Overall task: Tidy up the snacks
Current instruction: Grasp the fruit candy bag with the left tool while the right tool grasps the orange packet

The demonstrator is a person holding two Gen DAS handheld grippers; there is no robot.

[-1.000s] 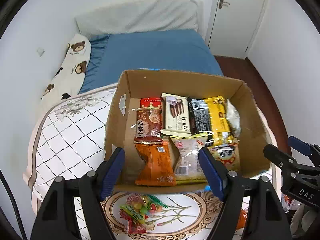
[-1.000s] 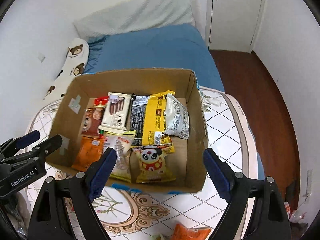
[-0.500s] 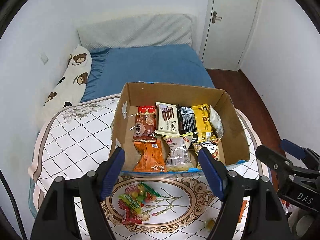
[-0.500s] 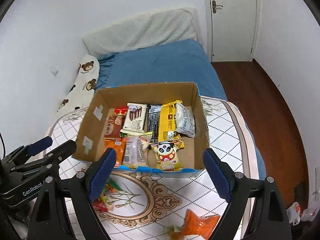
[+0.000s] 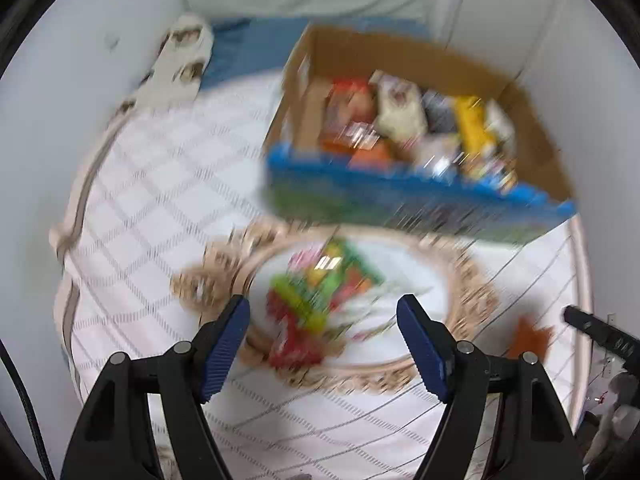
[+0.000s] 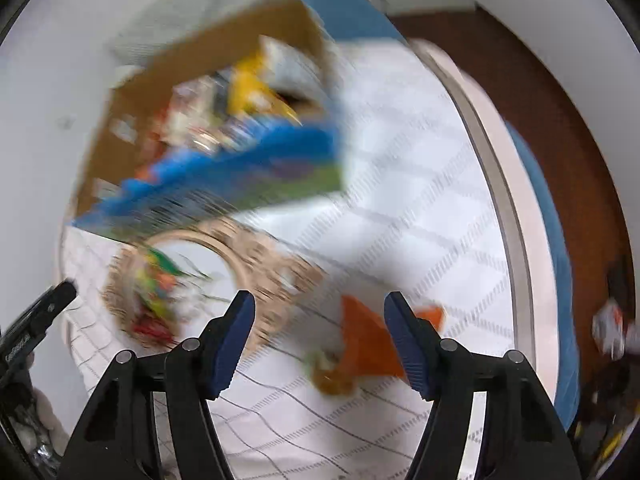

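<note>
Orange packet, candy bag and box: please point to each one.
Orange packet [image 6: 366, 338], right wrist view, its flat face.
Candy bag [image 5: 316, 300], left wrist view, its middle.
Box [image 5: 400, 196], left wrist view, its blue front wall.

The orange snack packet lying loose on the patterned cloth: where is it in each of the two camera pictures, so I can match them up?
Left wrist view: the orange packet is a blurred patch at lower right, outside the right finger of the left gripper.
Right wrist view: it lies low and centre, between the open fingers of the right gripper.
Shared landmark: the cardboard box of snacks.
</note>
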